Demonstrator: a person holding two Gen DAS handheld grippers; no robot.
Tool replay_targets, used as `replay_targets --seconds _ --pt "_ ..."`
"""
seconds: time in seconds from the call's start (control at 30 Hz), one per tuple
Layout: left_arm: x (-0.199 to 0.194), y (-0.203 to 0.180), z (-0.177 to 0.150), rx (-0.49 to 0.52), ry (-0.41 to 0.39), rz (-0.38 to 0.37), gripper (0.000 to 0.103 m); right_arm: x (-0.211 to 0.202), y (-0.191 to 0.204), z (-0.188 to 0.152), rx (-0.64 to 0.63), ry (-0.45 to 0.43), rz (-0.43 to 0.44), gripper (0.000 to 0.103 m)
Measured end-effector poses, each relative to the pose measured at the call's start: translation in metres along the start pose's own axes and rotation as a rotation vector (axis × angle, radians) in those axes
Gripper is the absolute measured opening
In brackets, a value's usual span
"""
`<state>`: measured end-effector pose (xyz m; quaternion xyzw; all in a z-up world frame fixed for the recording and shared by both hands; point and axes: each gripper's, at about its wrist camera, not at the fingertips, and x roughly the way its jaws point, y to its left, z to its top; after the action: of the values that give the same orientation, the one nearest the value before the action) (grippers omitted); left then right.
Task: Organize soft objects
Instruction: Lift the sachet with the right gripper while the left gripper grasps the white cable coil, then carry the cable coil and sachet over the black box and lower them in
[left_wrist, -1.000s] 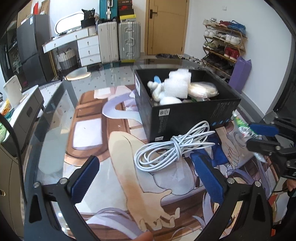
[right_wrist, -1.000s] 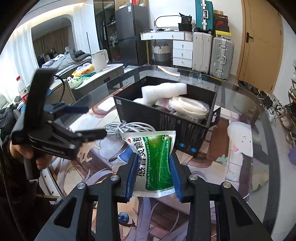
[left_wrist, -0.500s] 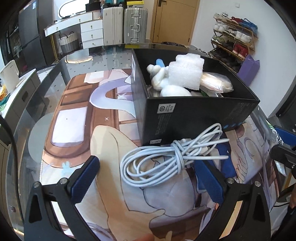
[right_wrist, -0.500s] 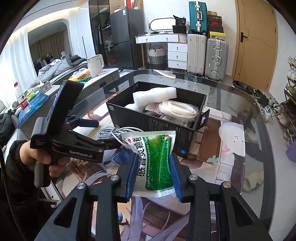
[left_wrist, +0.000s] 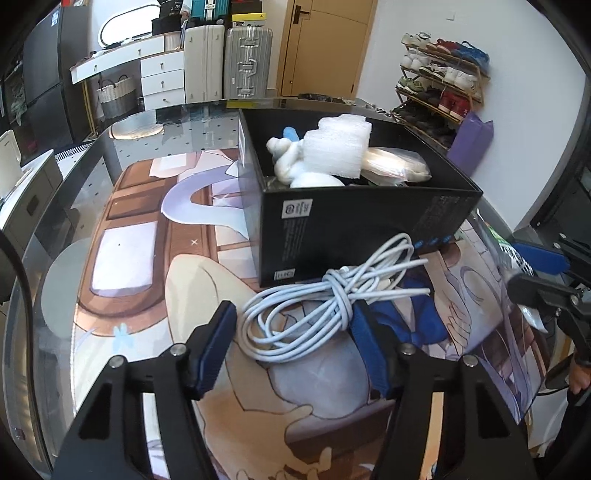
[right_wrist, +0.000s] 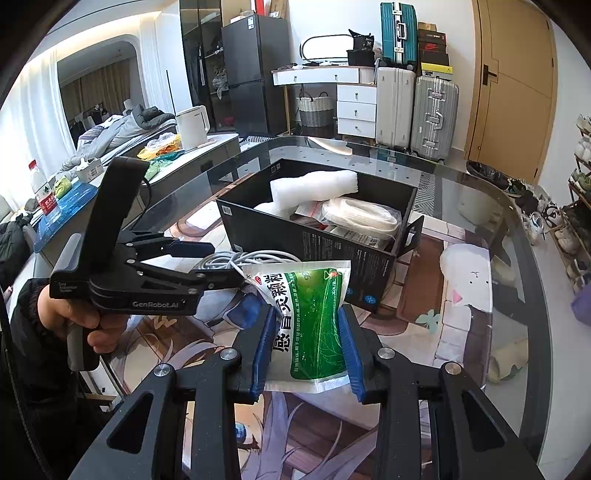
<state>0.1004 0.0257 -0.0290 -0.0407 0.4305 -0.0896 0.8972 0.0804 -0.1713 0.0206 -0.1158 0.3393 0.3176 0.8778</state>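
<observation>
Left gripper (left_wrist: 295, 339) jaws closing around cable coil (left_wrist: 325, 310) against black box (left_wrist: 365, 229); right gripper (right_wrist: 306, 347) clamping green pouch (right_wrist: 314, 321).

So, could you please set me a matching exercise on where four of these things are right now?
Things:
1. white cable
2. green pouch
3. black box
4. white foam roll

Places:
A. lying inside the box
B. clamped in the right tool
C. between the pads of the left tool
D. standing just behind the cable

Pairs: 1-C; 2-B; 3-D; 4-A.

Note: the left tool's jaws have just been closing around the cable; a gap shows at one pad.
</observation>
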Motion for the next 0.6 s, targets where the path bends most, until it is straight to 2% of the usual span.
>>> replay_targets --seconds 0.3,0.6 --pt "-0.013 -0.009 -0.008 0.026 -0.017 -0.031 0.061 -0.007 -0.004 0.002 0.011 -0.024 -0.014 0.035" --pt "-0.039 -0.013 0.003 0.044 -0.09 -0.068 0.061 -0.012 -0.011 0.003 0.036 -0.055 -0.028 0.035"
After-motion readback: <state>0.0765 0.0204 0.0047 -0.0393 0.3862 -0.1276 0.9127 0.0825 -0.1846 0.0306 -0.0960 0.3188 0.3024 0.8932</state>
